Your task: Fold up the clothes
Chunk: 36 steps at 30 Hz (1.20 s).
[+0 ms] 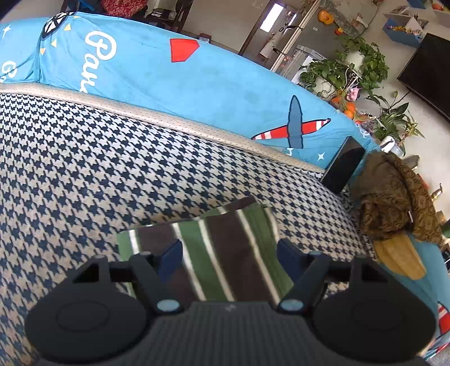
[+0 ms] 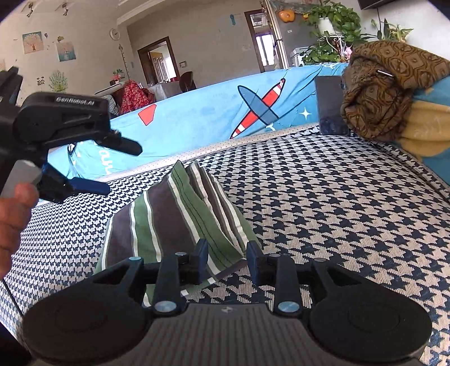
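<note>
In the left wrist view the left gripper [image 1: 229, 257] sits at 6 o'clock, its 2 jaws spread wide and grasping nothing; the striped cloth [image 1: 219, 250] lies folded on the houndstooth cover [image 1: 112, 169] beneath and just beyond the fingertips, with no pad pressing on it. The cloth is a flat packet of green, brown and white stripes, a second layer showing at its far edge toward 12 o'clock.

In the right wrist view the right gripper [image 2: 227, 260] is at 6 o'clock, its jaws parted a little and released; the near corner of the cloth [image 2: 174, 219] lies between and just under the 2 fingers, apart from both pads as far as can be seen. At 9 o'clock a hand [image 2: 12, 214] holds the left gripper [image 2: 118, 166], whose open fingers point toward 3 o'clock above the far end of the cloth, not touching it.

Farther off, toward 1 o'clock, a dark phone [image 2: 329, 107] leans upright at the back edge of the cover, just beside a brown patterned bundle [image 2: 385, 87] resting on a yellow cloth [image 2: 424, 132]. Behind runs a blue sheet [image 2: 211, 112] printed with a plane; beyond it, plants [image 2: 334, 25] at 1 o'clock. No container shows clearly enough to tell contents.
</note>
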### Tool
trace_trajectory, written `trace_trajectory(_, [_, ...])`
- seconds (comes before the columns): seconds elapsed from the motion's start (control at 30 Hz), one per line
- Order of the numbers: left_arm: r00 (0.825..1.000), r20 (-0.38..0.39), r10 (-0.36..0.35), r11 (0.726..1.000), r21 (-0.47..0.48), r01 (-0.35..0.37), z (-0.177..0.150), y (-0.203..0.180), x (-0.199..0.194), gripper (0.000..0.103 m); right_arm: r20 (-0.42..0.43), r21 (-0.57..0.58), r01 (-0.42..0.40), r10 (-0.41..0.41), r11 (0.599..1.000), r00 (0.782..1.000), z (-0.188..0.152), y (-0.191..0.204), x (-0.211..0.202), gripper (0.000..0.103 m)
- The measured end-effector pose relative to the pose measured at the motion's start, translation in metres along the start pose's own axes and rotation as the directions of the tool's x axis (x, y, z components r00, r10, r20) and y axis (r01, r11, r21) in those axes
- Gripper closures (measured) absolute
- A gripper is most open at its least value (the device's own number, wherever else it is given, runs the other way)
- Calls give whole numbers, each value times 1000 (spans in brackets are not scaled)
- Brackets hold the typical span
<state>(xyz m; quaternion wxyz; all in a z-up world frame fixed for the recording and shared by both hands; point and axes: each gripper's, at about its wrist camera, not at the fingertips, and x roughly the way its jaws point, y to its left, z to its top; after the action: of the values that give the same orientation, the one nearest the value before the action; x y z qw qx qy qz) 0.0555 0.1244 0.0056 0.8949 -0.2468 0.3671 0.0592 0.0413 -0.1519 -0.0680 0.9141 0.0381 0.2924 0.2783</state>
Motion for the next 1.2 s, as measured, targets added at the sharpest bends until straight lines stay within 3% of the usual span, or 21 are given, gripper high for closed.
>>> trace_trajectory(0.17, [998,30,53,999,11,-53,-14,32,5,19,-19,-20,-62,62,998,998,21,-8,12,73])
trace_trajectory(0.3, [993,-39,111,993,-39,-113,-19,48,20,19,-54,-38,-130,128,991,990,39,-16,26,72])
trace_trajectory(0.47, [988,-25,153,988,11,-153,-23,47,24,13,-119,43,-229,232,973,965,50,-28,50,65])
trace_trajectory(0.53, [990,-38,134,991,1,-134,-24,47,26,13,-142,37,-247,250,968,958,50,-25,58,65])
trace_trajectory(0.77, [993,-63,104,994,39,-102,-30,38,33,13,-162,-69,-227,214,971,963,45,-11,70,61])
trace_trajectory(1.07, [991,-77,106,993,58,-102,-33,36,37,13,-152,-52,-212,202,976,968,47,-16,77,57])
trace_trajectory(1.2, [991,-83,109,993,64,-104,-34,36,38,12,-142,-49,-200,191,979,971,47,-16,78,71])
